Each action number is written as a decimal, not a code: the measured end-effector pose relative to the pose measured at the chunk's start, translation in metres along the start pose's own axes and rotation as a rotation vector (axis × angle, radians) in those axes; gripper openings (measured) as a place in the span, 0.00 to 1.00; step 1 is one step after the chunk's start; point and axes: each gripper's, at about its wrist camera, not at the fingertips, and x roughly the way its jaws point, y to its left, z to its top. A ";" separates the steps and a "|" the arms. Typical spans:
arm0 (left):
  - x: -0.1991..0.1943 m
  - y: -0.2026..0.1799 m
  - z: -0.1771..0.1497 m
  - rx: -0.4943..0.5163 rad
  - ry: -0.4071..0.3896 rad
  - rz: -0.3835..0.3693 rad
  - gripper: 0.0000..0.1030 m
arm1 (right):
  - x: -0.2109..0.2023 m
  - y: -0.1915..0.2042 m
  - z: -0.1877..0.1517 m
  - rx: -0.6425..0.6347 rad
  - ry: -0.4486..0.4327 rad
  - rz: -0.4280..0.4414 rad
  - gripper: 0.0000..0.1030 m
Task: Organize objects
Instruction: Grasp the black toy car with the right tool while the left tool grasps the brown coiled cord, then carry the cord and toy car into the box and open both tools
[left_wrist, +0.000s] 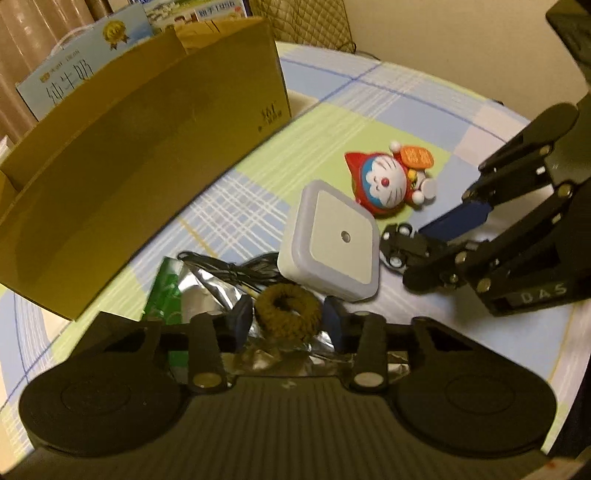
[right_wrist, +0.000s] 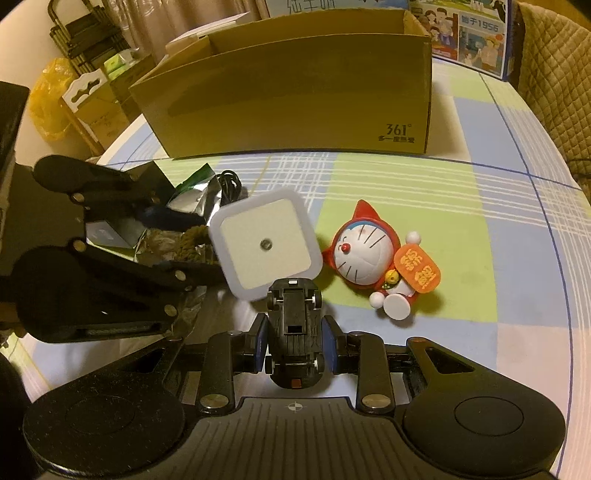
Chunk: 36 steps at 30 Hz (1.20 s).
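Note:
My left gripper (left_wrist: 287, 320) is shut on a brown fuzzy hair tie (left_wrist: 287, 308), just above a foil snack packet (left_wrist: 201, 291) with a green face. My right gripper (right_wrist: 294, 341) is shut on a black toy car (right_wrist: 294, 332) lying upside down, wheels up; the car also shows in the left wrist view (left_wrist: 400, 245). A white square night light (right_wrist: 264, 245) lies between the two grippers, also in the left wrist view (left_wrist: 332, 242). A Doraemon figure (right_wrist: 373, 260) in a red hood lies on its back to the right. A black cable (right_wrist: 229, 186) lies behind the packet.
An open cardboard box (right_wrist: 295, 99) stands at the back of the checked tablecloth (right_wrist: 480, 229). Printed cartons (right_wrist: 469, 33) stand behind it. A quilted chair back (right_wrist: 554, 74) is at the far right. Boxes and a yellow bag (right_wrist: 48, 103) sit off the table's left.

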 end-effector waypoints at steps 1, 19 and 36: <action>0.000 0.000 0.000 0.000 0.004 0.002 0.32 | 0.000 -0.001 0.000 0.002 -0.001 0.000 0.26; -0.062 0.017 -0.017 -0.480 -0.078 -0.027 0.15 | -0.044 0.013 0.003 0.049 -0.054 -0.047 0.26; -0.139 0.027 -0.007 -0.569 -0.199 0.004 0.15 | -0.102 0.043 0.033 -0.021 -0.154 -0.067 0.26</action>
